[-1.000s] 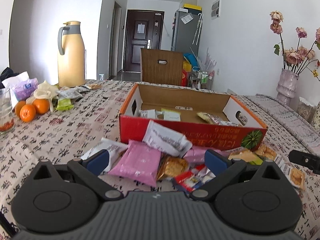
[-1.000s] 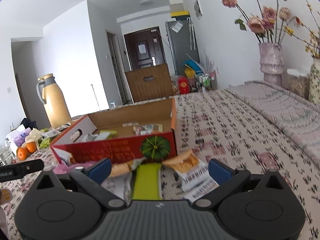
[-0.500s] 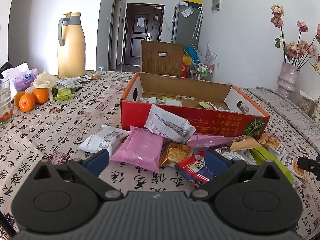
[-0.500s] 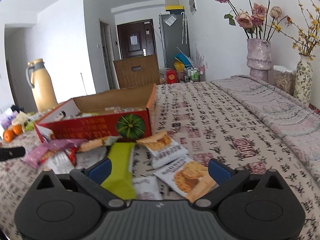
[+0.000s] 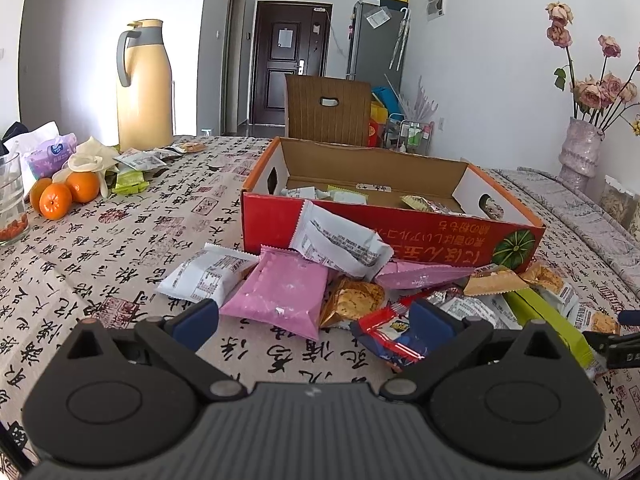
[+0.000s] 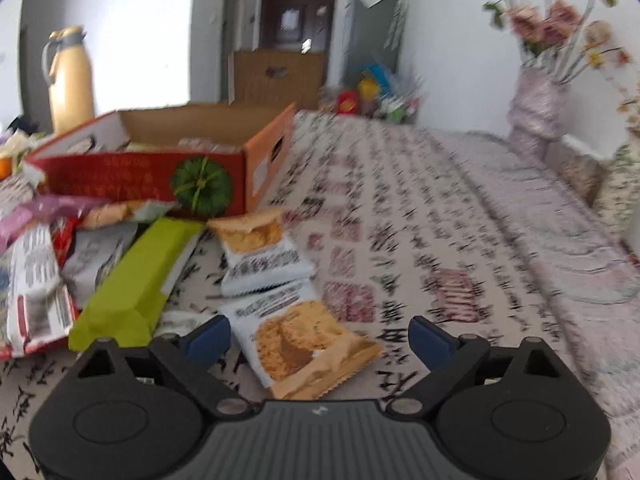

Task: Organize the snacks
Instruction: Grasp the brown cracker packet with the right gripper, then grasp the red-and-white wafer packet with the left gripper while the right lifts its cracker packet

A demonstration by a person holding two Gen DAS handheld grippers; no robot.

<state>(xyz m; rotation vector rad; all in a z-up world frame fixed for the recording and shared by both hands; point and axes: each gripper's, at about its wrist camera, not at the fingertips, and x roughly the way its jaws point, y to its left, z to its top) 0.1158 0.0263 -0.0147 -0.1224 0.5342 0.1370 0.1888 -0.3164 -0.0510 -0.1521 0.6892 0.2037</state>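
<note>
Right gripper (image 6: 320,338): jaws wide, they've just been closing a bit. An orange-and-white cracker packet (image 6: 298,342) lies flat on the tablecloth (image 6: 460,240) between the blue fingertips (image 6: 208,338), nearer the left one; pads aren't pressing on it, so nothing grasped. That view is motion-blurred.

A second cracker packet (image 6: 260,252) sits at 12 o'clock from the first, just beyond it. A lime-green bar pack (image 6: 136,280) is at 10 o'clock, angled toward the box, with its far end on the snack pile.

Left gripper (image 5: 314,322): jaws spread, released, holding nothing. It hangs low over the near edge of the pile. A pink packet (image 5: 280,298) is at 12 o'clock just past the left fingertip; a red-and-blue wrapper (image 5: 390,334) lies against the right fingertip, and I can't tell if it's touching.

The red cardboard box (image 5: 440,240) is at 12 o'clock beyond the pile, open-topped, with a few packets already inside. A white packet (image 5: 340,246) leans against its front wall. Another white packet (image 5: 204,276) lies flat at 11 o'clock.

The right gripper's tip pokes into the left view at 3 o'clock, near the green bar.

At 10 o'clock, well apart, are the oranges (image 5: 64,196), a yellow thermos jug (image 5: 144,88) and some loose wrappers.
</note>
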